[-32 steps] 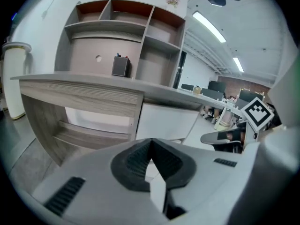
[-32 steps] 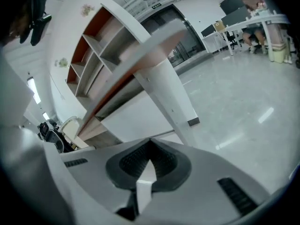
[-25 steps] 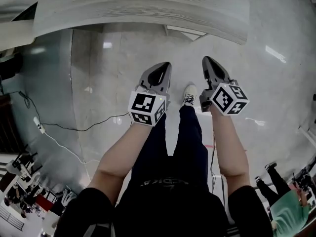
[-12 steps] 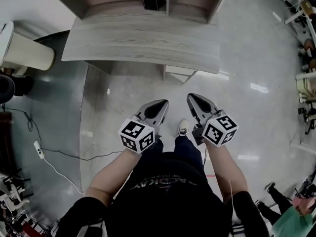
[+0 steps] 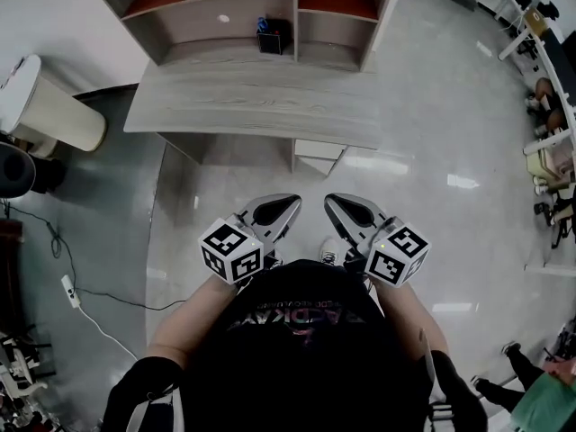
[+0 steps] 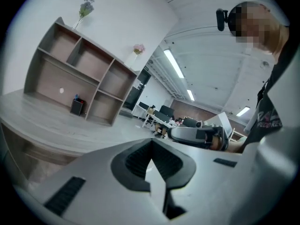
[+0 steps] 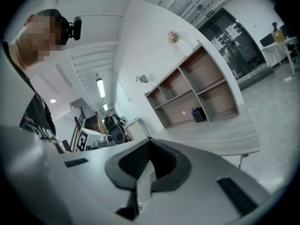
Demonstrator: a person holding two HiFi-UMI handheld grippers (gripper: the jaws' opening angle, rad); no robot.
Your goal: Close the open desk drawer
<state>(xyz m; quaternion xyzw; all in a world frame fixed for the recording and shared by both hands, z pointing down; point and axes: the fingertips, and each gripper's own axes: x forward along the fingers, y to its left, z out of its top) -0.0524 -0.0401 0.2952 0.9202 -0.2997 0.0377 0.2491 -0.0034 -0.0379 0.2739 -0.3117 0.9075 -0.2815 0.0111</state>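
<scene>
The grey wooden desk (image 5: 252, 106) stands ahead of me with an open shelf unit (image 5: 243, 7) on its back half. Its pale drawer (image 5: 318, 153) juts out from under the front edge, right of the middle. My left gripper (image 5: 292, 203) and right gripper (image 5: 331, 202) hang side by side above the floor, well short of the drawer. Both point toward the desk, shut, with nothing between the jaws. In the left gripper view the shut left gripper (image 6: 151, 146) faces the desktop (image 6: 56, 125). In the right gripper view the shut right gripper (image 7: 149, 144) faces the desk's edge (image 7: 225, 139).
A small black box (image 5: 274, 34) sits in the shelf unit. A white cylindrical bin (image 5: 45, 106) and a dark round object (image 5: 16, 169) stand left of the desk. A cable with a power strip (image 5: 67, 282) lies on the floor. Other furniture (image 5: 549, 151) lines the right side.
Both grippers have risen and drawn in toward my body. The head view has tilted up, so the whole desk, its shelf unit and the drawer now show.
</scene>
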